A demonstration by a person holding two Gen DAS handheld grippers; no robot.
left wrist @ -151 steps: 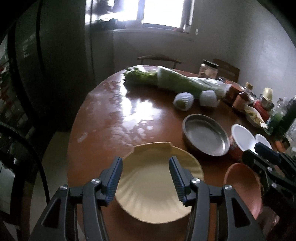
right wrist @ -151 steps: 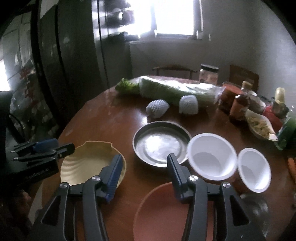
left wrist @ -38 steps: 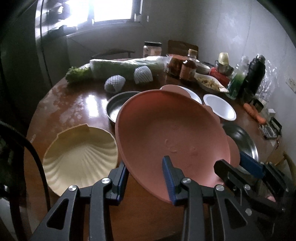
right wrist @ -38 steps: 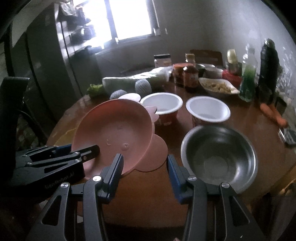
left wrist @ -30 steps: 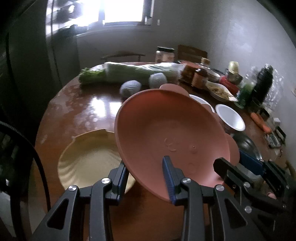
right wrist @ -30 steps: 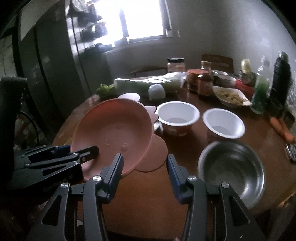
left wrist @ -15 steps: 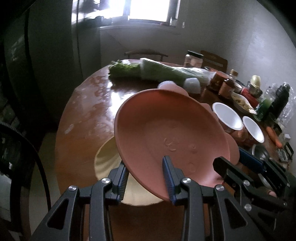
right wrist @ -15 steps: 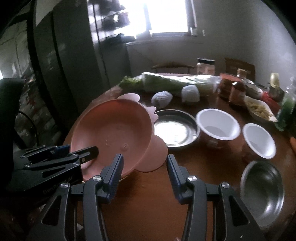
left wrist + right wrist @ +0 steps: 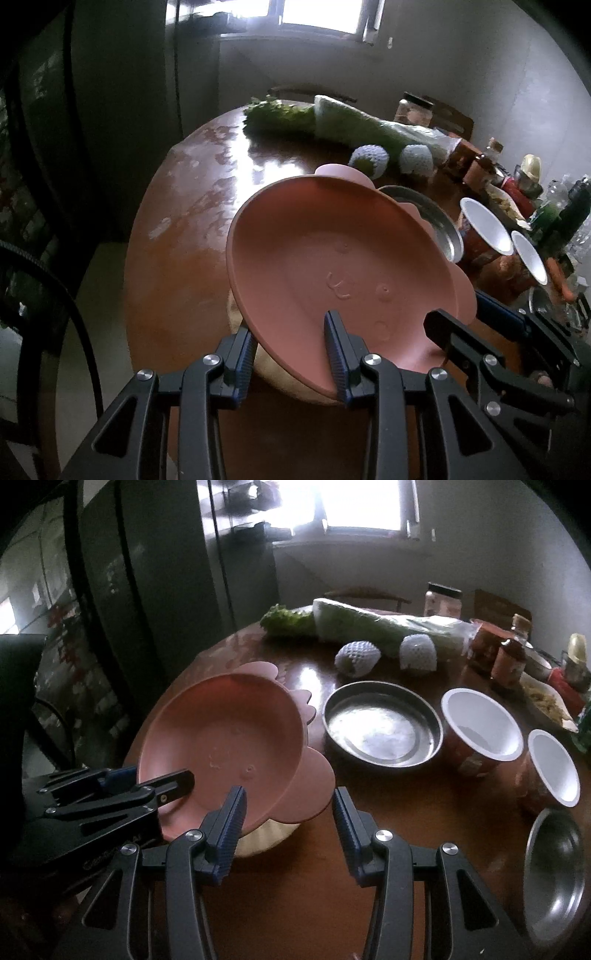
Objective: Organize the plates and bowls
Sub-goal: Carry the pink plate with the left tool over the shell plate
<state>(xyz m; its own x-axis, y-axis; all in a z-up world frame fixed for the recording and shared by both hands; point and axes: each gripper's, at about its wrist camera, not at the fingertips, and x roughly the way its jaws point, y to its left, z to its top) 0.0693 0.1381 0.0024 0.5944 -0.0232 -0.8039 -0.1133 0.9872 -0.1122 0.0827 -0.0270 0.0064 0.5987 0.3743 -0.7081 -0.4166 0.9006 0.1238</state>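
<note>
The pink plate (image 9: 332, 273) now hangs over the cream shell plate (image 9: 264, 836).

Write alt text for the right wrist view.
Both hand-held grippers clamp a tilted pink plate above a cream shell-shaped plate on a brown table; the left hand-held gripper bites its near rim. A steel dish and two white cups sit to the right.

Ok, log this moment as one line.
left gripper: shut on pink plate | right gripper: gripping its rim | plate: tilted over cream shell plate | not yet set down

Dim, backlit by a blown-out window (image 9: 364, 504). Glare on the tabletop (image 9: 236, 177). Soft, fisheye-bent, black at corners.
</note>
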